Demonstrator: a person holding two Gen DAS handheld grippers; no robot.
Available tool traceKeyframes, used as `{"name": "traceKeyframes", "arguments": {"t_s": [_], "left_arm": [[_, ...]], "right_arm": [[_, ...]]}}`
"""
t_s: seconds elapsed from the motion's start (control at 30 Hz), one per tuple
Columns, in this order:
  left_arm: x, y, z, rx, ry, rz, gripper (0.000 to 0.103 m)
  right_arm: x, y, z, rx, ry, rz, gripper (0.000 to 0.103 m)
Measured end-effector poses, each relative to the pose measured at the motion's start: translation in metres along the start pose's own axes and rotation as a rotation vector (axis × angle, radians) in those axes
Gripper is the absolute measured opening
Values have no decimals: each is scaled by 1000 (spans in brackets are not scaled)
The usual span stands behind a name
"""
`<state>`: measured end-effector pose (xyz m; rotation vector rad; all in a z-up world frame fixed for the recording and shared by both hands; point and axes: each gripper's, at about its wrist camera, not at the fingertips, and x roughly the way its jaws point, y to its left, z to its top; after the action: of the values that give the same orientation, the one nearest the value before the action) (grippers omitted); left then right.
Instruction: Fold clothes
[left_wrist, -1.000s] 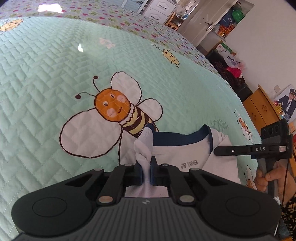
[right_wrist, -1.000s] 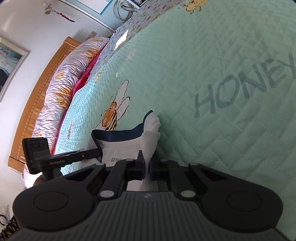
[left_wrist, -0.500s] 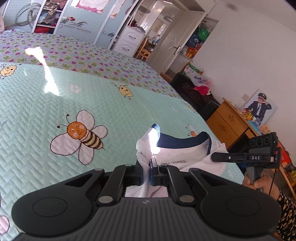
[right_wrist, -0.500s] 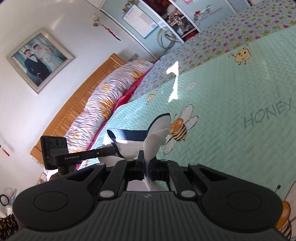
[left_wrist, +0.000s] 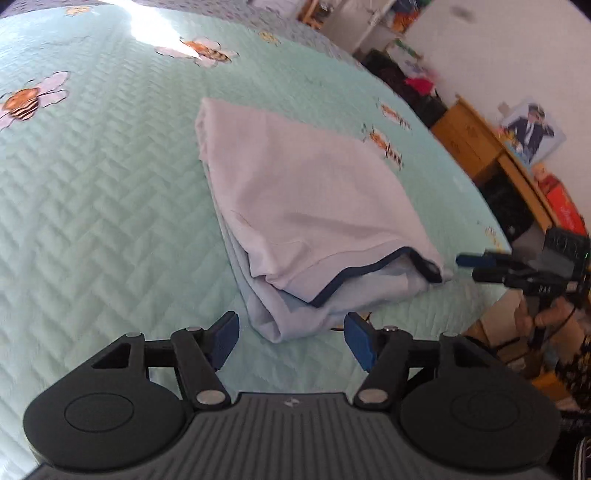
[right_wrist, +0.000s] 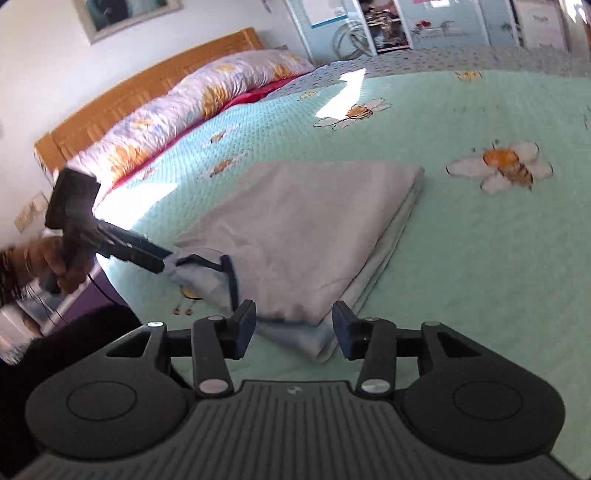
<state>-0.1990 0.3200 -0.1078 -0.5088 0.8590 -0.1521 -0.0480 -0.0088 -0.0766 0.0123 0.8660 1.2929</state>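
Folded white shirt with navy trim (left_wrist: 306, 199) lies flat on the mint quilted bee-print bedspread (left_wrist: 92, 221), long axis running away. Both left gripper (left_wrist: 290, 341) and right gripper (right_wrist: 293, 328) are opening, fingers released, near hem corners between them.

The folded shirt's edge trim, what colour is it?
Dark navy trim on the white shirt, clearest from the left wrist.

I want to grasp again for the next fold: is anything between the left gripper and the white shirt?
Nothing visible. The left gripper, jaws opening, faces the white shirt on the quilt directly.
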Motion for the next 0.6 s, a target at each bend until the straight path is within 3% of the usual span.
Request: {"name": "traceKeyframes", "arguments": {"t_s": [0.1, 0.23, 0.37, 0.43, 0.6], "left_arm": [[-21, 13, -16, -203, -130, -34, 69], [-22, 24, -17, -413, -238, 7, 69], [-5, 20, 4, -459, -259, 90, 69], [1, 20, 11, -491, -283, 98, 69], [19, 17, 23, -483, -250, 107, 71]], "right_arm": [[-17, -14, -16, 233, -79, 28, 56], [-18, -35, -21, 538, -174, 78, 56], [2, -45, -25, 757, -153, 71, 56], [9, -47, -22, 788, -147, 46, 56], [21, -48, -14, 828, -148, 91, 57]]}}
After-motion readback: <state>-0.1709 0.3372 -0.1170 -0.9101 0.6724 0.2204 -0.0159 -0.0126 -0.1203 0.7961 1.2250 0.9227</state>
